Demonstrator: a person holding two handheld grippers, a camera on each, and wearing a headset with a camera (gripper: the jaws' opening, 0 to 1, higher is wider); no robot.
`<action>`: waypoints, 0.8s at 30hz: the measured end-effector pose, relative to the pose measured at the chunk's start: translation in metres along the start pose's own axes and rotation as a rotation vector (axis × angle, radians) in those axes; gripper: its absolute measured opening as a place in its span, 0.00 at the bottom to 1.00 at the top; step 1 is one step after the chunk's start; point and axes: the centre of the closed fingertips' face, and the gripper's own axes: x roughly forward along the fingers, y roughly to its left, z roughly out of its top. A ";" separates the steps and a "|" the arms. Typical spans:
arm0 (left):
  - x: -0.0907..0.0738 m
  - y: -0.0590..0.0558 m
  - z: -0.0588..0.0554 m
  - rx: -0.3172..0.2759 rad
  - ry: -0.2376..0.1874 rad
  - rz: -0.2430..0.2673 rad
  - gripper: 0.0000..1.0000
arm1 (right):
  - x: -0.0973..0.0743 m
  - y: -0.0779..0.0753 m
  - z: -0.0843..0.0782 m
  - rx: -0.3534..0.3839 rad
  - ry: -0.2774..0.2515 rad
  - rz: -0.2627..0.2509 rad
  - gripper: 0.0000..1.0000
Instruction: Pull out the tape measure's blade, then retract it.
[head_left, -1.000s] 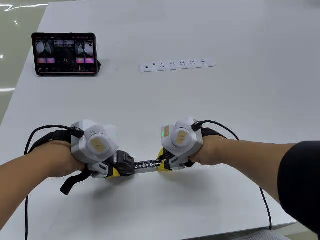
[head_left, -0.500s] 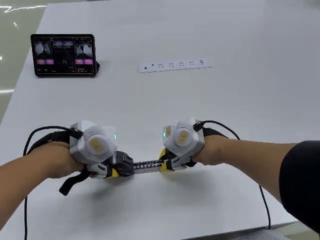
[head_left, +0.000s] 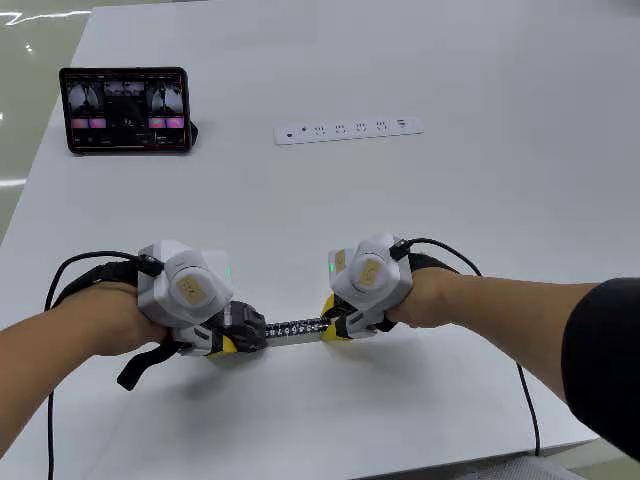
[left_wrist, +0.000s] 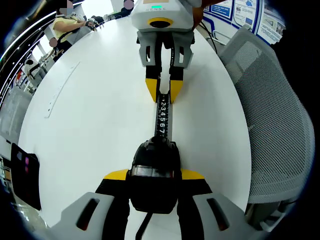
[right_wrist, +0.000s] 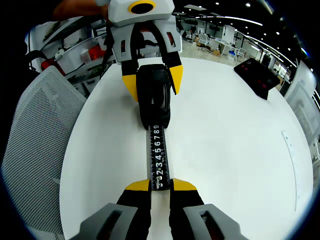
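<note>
A black tape measure case (head_left: 245, 327) (left_wrist: 154, 172) (right_wrist: 154, 95) rests near the front of the white table, with my left gripper (head_left: 222, 343) (left_wrist: 154, 176) shut on its sides. A short length of numbered blade (head_left: 296, 328) (left_wrist: 162, 116) (right_wrist: 157, 156) runs out of the case, showing figures up to about nine. My right gripper (head_left: 328, 330) (right_wrist: 159, 185) is shut on the blade's free end. The two grippers face each other, a short span apart.
A tablet (head_left: 126, 108) with a lit screen stands at the back left of the table (head_left: 300, 210). A white power strip (head_left: 347, 129) lies at the back centre. Black cables (head_left: 520, 390) trail from both grippers. A grey mesh chair (left_wrist: 270, 115) (right_wrist: 40, 130) stands beside the table edge.
The right gripper has drawn a little to the right, and slightly more blade shows between the grippers. The left gripper holds the case about where it was.
</note>
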 end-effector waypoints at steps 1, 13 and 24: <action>0.000 0.000 0.000 0.000 0.000 0.000 0.31 | 0.000 0.000 -0.001 0.000 0.001 0.000 0.09; 0.000 -0.001 -0.001 -0.002 -0.001 0.003 0.31 | -0.004 0.000 -0.006 0.004 0.009 -0.002 0.09; 0.000 -0.001 -0.002 -0.005 -0.002 0.003 0.31 | -0.007 -0.001 -0.009 0.009 0.015 0.000 0.09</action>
